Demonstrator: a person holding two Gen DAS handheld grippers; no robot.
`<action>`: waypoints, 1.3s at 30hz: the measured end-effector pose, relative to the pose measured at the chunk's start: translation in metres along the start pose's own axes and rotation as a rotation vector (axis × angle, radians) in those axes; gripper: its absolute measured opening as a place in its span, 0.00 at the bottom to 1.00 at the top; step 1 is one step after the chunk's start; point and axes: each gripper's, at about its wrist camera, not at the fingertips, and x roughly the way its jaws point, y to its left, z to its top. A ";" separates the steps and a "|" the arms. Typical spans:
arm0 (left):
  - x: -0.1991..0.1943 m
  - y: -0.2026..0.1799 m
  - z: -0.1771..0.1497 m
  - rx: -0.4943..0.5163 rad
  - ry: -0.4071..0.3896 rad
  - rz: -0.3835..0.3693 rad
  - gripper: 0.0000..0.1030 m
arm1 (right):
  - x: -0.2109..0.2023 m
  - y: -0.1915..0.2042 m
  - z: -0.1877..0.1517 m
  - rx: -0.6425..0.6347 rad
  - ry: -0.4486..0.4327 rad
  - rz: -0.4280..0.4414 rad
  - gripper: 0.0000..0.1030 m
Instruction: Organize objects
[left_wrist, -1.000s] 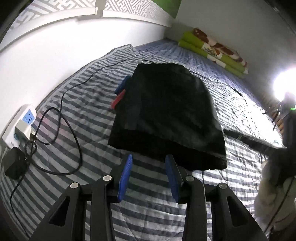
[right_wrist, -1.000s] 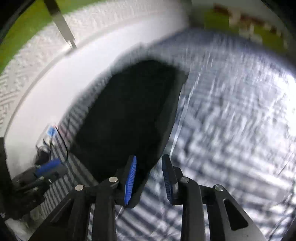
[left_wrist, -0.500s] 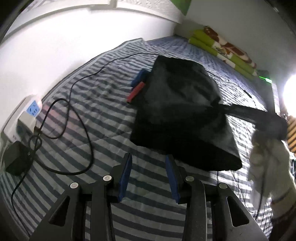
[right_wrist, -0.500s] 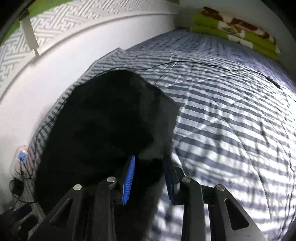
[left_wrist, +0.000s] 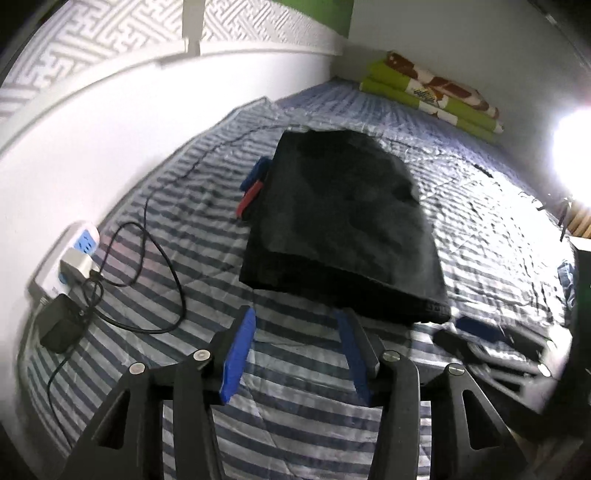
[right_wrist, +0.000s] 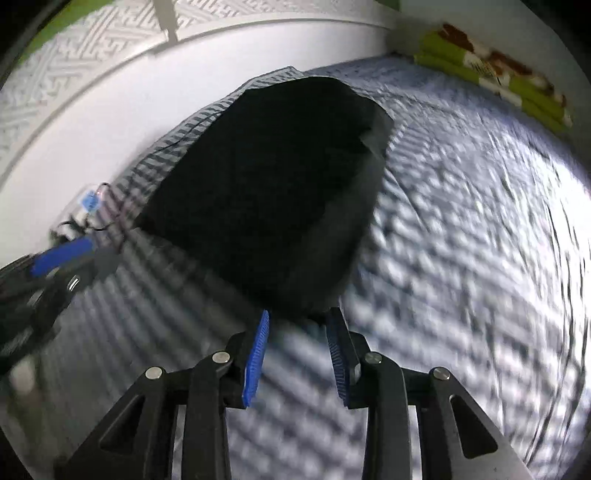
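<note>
Striped bedding (left_wrist: 155, 206) covers the whole working surface, a bed set against a white wall, with a folded green patterned quilt (left_wrist: 436, 94) stacked at the far end beside that wall.

Progress, as I judge it: the black garment (left_wrist: 343, 225) lies folded into a flat rectangle in the middle of the bed, its near hem square to my grippers. That fold looks complete. Two small items, one blue (left_wrist: 256, 172) and one red (left_wrist: 249, 199), stick out from under the garment's wall-side edge; I cannot identify them, and I would count them as not yet sorted. A power strip (left_wrist: 68, 258) with a black adapter (left_wrist: 61, 325) and a looping black cable (left_wrist: 155, 266) sits at the wall-side edge of the bed, loose.

Grippers: the left gripper (left_wrist: 295, 325) hovers just short of the garment's near hem, fingers spread wide, nothing between them. The right gripper (right_wrist: 297, 325) sits at the garment's near corner toward the open side of the bed, fingers parted and empty; the cloth appears just beyond the tips, though motion blur in that view keeps me from ruling out contact.

Containers: none visible in either view. No box, basket or drawer shows, so where the folded garment is meant to go cannot be determined.
</note>
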 end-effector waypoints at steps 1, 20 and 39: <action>-0.005 -0.003 0.000 -0.003 -0.007 -0.007 0.50 | -0.012 -0.002 -0.009 0.022 -0.005 -0.002 0.29; -0.150 -0.074 -0.057 0.103 -0.179 -0.088 0.74 | -0.210 0.009 -0.098 0.016 -0.254 -0.190 0.47; -0.269 -0.084 -0.151 0.023 -0.171 -0.008 0.86 | -0.291 0.013 -0.183 0.018 -0.253 -0.131 0.52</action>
